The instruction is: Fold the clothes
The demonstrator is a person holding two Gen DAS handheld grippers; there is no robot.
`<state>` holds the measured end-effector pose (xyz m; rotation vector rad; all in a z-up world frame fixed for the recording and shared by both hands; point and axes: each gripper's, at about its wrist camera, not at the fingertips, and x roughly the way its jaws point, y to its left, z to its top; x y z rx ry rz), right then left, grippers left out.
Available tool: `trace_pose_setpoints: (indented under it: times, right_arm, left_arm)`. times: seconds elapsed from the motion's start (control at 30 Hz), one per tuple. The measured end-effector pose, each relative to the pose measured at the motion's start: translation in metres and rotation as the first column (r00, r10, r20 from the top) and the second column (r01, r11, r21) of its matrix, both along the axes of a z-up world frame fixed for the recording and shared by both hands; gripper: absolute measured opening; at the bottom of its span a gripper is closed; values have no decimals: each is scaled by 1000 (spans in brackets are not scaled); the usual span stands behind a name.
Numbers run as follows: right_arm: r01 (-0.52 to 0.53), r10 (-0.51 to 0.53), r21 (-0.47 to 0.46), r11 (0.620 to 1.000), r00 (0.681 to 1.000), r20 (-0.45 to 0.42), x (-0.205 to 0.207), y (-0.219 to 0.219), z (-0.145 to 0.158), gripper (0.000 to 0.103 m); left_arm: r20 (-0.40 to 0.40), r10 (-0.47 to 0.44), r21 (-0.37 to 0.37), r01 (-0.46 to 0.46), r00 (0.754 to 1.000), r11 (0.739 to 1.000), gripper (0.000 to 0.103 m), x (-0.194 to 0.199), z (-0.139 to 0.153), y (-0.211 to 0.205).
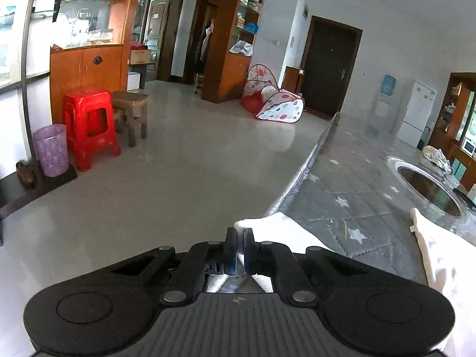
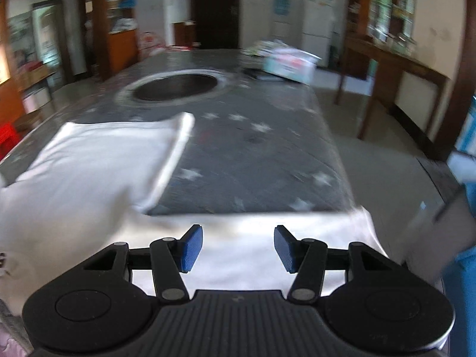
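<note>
Where both views meet, a broad worktop (image 2: 267, 154) covered in a grey quilted cloth printed with white stars fills most of the scene, with a round dark recess (image 2: 175, 87) ringed in metal sunk into its far middle. Over the near part of this worktop lies a white garment (image 2: 89, 160), partly folded: one doubled panel reaches away toward the recess on the left side of the right wrist view, while another strip runs along the near edge and droops over the corner at the right. That view is motion-blurred, so the fabric's finer details cannot be made out, apart from a small dark mark low at the left edge.

Beyond the worktop's left edge, the left wrist view shows a pale tiled floor (image 1: 166, 172), a red plastic stool (image 1: 89, 128) beside a low wooden stool (image 1: 131, 116), a purple waste bin (image 1: 52, 150), and a spotted pop-up play tent (image 1: 275, 101) near a dark door (image 1: 328, 65). A stack of boxes and papers (image 2: 285, 58) sits at the far end of the worktop.

The left claw (image 1: 240, 248) is clenched on a corner of the white garment, its blue pads pressed together with cloth pinched between them, just off the worktop's edge. The right claw (image 2: 238, 248) is released, its blue pads spread wide apart above the near strip of the garment, gripping nothing.
</note>
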<state>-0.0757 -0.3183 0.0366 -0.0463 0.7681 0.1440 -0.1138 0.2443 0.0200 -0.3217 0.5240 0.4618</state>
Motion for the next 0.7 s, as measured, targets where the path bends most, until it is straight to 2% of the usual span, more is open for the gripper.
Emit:
trace_pose_setpoints:
  times: [0.17, 0.27, 0.43, 0.53, 0.6, 0.63, 0.7]
  right_arm:
    - [44, -44, 3, 999, 999, -27, -10, -18, -11, 54]
    - [64, -64, 16, 998, 998, -17, -16, -24, -9, 54]
    - [153, -153, 5, 988, 988, 20, -19, -45, -4, 54]
    - [212, -211, -17, 977, 977, 33, -16, -61, -7, 54]
    - [254, -253, -14, 967, 967, 28, -14, -72, -10, 53]
    - [272, -272, -1, 962, 962, 20, -13, -78, -12, 53]
    - [294, -294, 50, 955, 956, -4, -10, -88, -18, 49]
  left_arm:
    - [-49, 1, 70, 2, 999, 998, 4, 9, -1, 1]
    - [-75, -23, 45, 27, 997, 999, 5, 14, -2, 2]
    - [-98, -36, 45, 41, 995, 998, 10, 14, -2, -3]
    - [-89, -34, 36, 38, 995, 999, 17, 9, 3, -3]
    - [-83, -33, 31, 36, 996, 999, 25, 6, 6, -3]
    - [-79, -33, 27, 35, 996, 999, 33, 5, 8, -4]
    - [-58, -47, 23, 48, 997, 999, 39, 1, 14, -9]
